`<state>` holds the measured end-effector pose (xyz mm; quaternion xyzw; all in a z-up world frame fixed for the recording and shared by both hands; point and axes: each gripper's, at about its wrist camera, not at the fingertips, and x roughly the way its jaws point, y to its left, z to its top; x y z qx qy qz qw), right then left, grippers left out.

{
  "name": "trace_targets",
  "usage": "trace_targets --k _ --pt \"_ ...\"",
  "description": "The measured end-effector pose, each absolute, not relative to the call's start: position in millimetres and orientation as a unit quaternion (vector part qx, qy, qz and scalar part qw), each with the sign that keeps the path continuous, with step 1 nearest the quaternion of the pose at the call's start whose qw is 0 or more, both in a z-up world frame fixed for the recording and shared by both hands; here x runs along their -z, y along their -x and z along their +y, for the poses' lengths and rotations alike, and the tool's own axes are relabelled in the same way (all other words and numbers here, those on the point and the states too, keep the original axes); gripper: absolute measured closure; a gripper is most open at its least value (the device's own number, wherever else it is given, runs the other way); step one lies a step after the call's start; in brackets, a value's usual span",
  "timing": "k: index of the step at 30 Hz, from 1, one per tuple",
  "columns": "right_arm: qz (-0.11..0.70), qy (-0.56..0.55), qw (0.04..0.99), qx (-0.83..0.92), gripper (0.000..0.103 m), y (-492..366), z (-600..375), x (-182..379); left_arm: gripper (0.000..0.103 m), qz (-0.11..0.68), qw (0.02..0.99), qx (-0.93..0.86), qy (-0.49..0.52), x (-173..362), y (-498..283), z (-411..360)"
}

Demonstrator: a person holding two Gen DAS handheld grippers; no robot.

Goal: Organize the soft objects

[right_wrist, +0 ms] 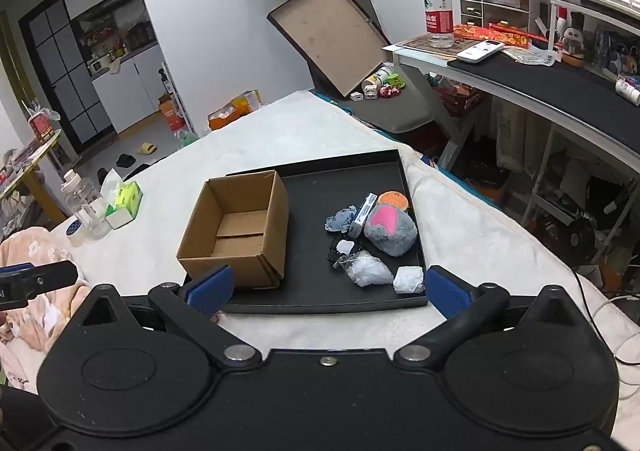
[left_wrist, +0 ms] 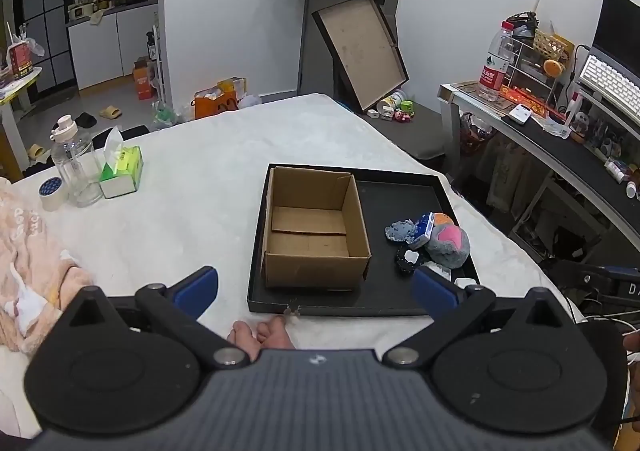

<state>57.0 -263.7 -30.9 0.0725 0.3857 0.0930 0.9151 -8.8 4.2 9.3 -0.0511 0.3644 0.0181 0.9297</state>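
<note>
A black tray (left_wrist: 396,191) (right_wrist: 320,179) lies on the white bed cover. An empty open cardboard box (left_wrist: 316,227) (right_wrist: 240,231) stands in its left half. At its right lies a heap of small things: a grey plush with a pink patch (left_wrist: 450,243) (right_wrist: 392,229), a blue-grey fabric piece (left_wrist: 400,231) (right_wrist: 340,221), an orange round toy (right_wrist: 394,199), a small white-blue box (right_wrist: 364,215), a clear bag of white stuffing (right_wrist: 368,271) and a white wad (right_wrist: 408,279). My left gripper (left_wrist: 316,289) and right gripper (right_wrist: 328,291) hover open before the tray's near edge, holding nothing.
A clear bottle (left_wrist: 76,167), a green tissue pack (left_wrist: 122,171) and a tape roll (left_wrist: 52,193) stand at the bed's far left. A pink blanket (left_wrist: 28,251) lies at left. A person's toes (left_wrist: 260,333) rest near the tray. A cluttered desk (right_wrist: 540,79) runs along the right.
</note>
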Motion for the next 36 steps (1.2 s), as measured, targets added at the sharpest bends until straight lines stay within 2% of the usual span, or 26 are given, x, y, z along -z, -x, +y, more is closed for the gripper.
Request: trace_targets --k 36 --pt "0.379 -0.07 0.919 -0.083 0.0 -54.7 -263.9 29.8 0.0 0.357 0.933 -0.016 0.049 -10.4 12.9 7.8"
